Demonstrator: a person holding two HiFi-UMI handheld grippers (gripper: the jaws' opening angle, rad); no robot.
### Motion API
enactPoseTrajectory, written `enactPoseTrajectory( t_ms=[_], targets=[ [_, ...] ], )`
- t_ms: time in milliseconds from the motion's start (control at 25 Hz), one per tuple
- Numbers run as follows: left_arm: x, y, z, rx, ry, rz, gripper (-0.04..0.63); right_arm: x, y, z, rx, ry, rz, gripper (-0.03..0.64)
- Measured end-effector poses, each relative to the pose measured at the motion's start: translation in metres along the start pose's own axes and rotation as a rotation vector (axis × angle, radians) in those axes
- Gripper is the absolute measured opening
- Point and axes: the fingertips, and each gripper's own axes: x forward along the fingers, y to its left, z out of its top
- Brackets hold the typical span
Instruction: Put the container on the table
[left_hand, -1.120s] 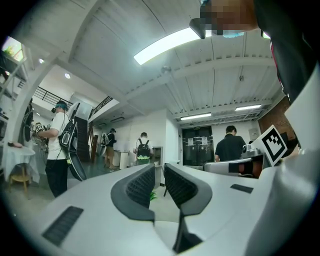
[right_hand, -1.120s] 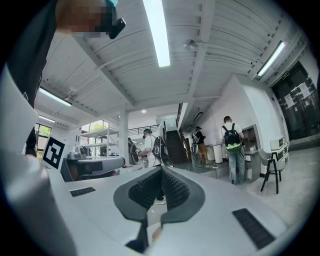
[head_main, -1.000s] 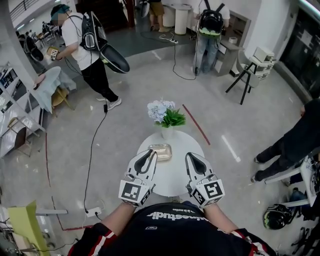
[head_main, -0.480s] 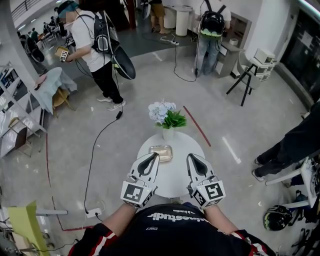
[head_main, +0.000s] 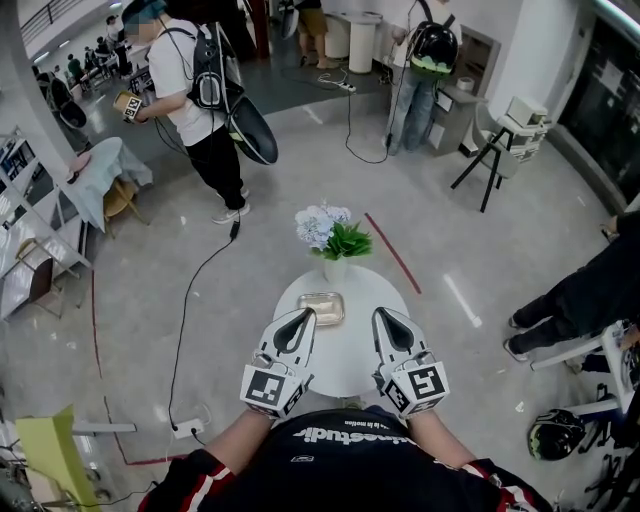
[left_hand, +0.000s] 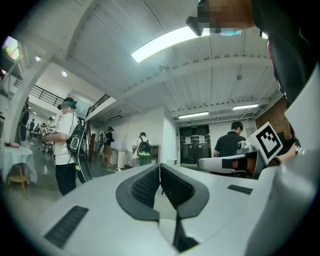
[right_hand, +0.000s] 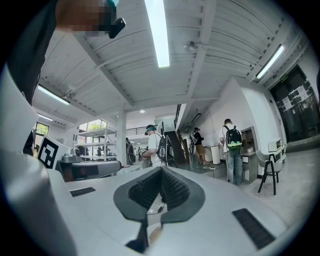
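Tools left (head_main: 303, 314) and right (head_main: 383, 315) are pressed together, empty; the left's jaws have just been closing. I see the container (head_main: 322, 305) near the desk's (head_main: 345, 355) middle, flower vase (head_main: 334, 262) at its far edge.

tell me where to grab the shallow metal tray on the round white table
Probably the near long rim of the shallow rectangular metal tray, pinched from the person's side: it lies flat with a low raised lip, and the white vase of flowers stands just beyond it, crowding the far edge.
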Motion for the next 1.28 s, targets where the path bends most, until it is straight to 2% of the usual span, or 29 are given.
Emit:
enactPoseTrajectory(
  t_ms=[560,1280],
  targets=[
    [0.0031,0.0052,-0.0033,-0.039,0.016,0.013,0.028,0.0031,-0.0004,-0.0047,-0.015,0.023,-0.001,0.014],
    [0.003,0.0045,-0.0007,-0.05,0.02,0.015,0.028,-0.0008,0.0007,0.0009,-0.02,0.01,0.003,0.014]
  ],
)
